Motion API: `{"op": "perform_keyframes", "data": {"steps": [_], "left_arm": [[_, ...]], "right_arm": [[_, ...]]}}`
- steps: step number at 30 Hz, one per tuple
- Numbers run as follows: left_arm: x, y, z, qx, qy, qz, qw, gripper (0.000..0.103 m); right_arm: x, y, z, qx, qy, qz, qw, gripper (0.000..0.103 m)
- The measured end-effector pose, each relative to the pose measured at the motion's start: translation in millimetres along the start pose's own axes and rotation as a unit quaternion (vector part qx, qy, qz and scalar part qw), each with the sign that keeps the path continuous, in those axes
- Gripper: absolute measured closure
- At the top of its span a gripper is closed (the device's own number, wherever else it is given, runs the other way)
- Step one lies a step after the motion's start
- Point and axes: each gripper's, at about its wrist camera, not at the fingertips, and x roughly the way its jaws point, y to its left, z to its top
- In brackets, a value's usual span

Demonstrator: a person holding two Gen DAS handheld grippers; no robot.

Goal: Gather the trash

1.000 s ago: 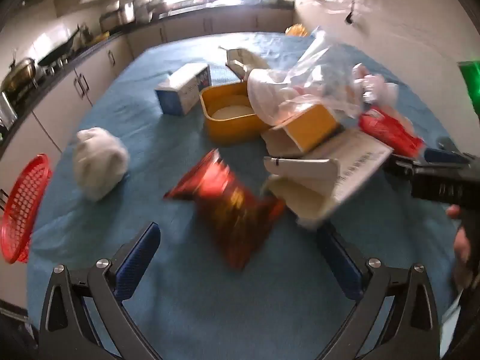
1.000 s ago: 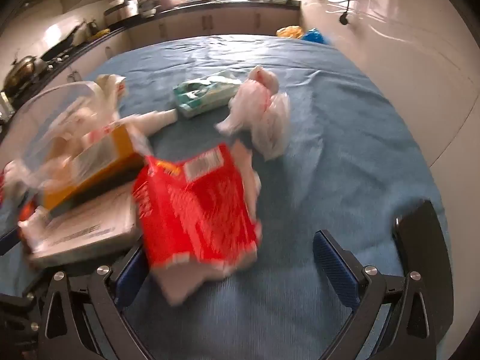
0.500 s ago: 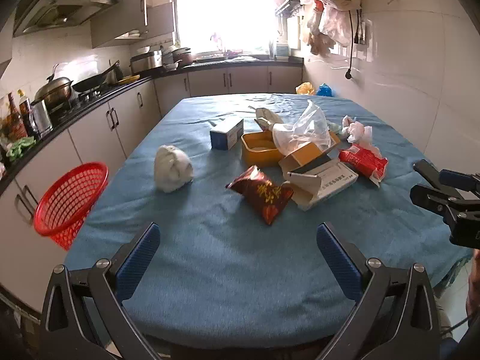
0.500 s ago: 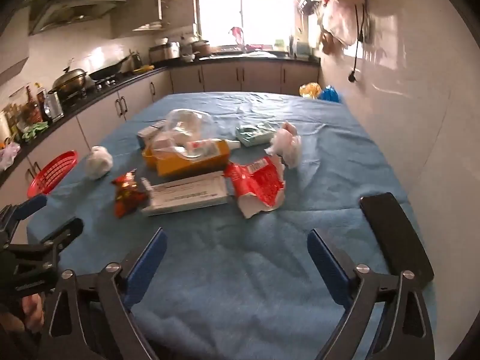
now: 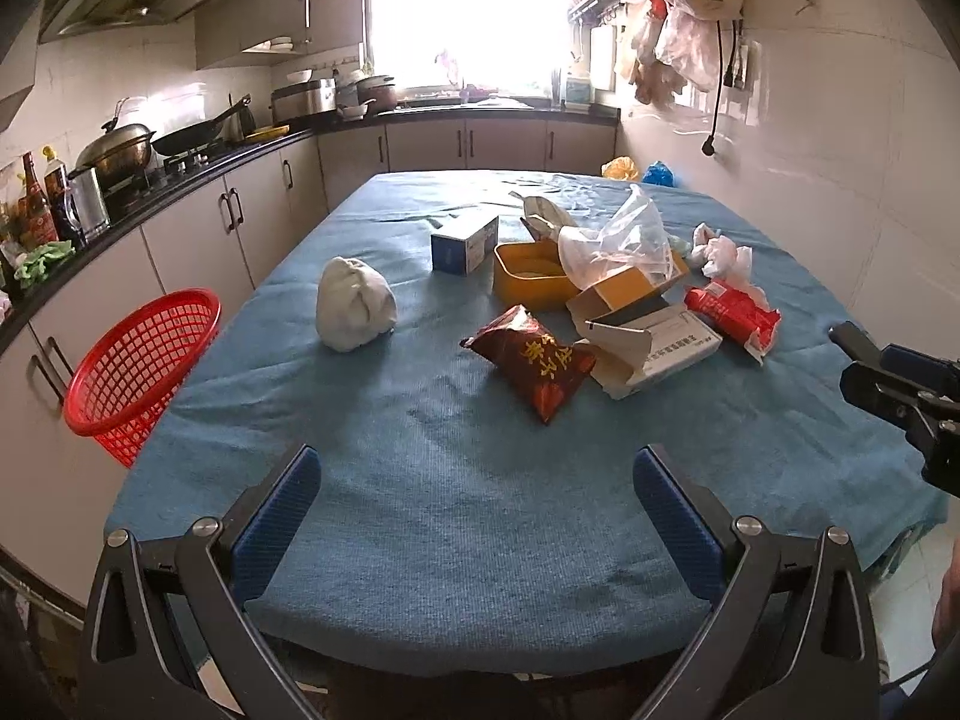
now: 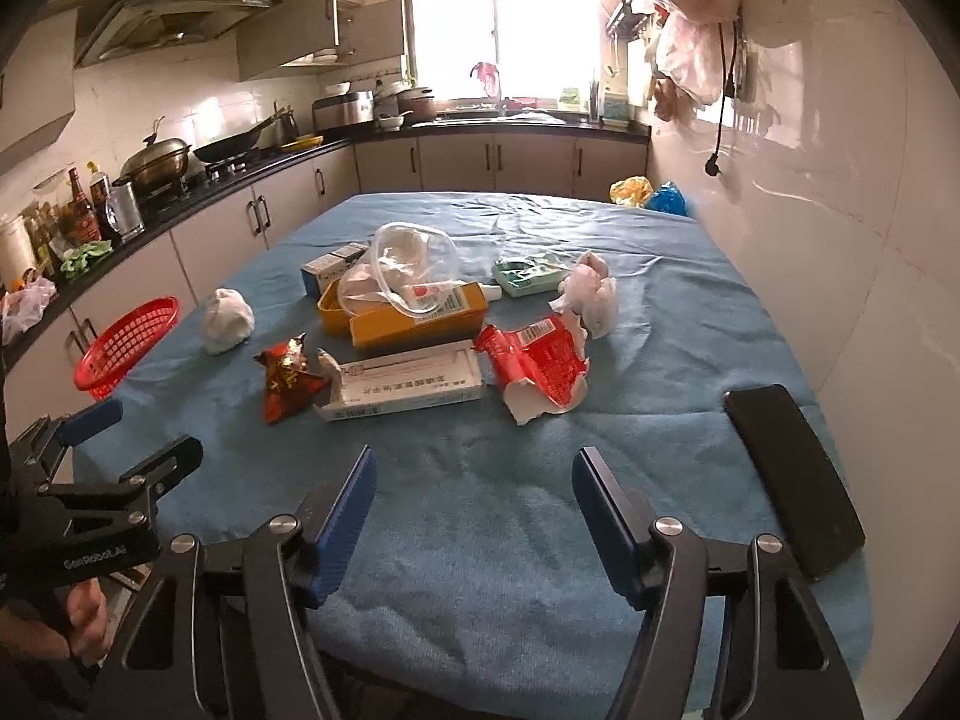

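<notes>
Right gripper: jaws apart, just been closing, nothing between them. Left gripper: spread wide, empty. Both short of the trash. Nearest: crumpled dark-red foil snack bag, mid blue-clothed table. Red plastic mesh basket at left edge. Reopen, straddle the bag's puffed middle.

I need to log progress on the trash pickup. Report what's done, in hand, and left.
Done: nothing visible; the red basket looks empty. In hand: nothing; left gripper and right gripper are both open over bare cloth. Left: dark red snack bag, red wrapper, white wad, boxes.
</notes>
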Motion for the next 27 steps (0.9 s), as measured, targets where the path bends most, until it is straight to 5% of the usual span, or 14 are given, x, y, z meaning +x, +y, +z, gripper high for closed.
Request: {"op": "perform_keyframes", "data": {"steps": [27], "left_arm": [[5.6, 1.3, -5.5, 0.005, 0.015, 0.001, 0.9999, 0.0]], "right_arm": [[13.8, 7.3, -1.2, -0.006, 0.016, 0.005, 1.0, 0.031]]}}
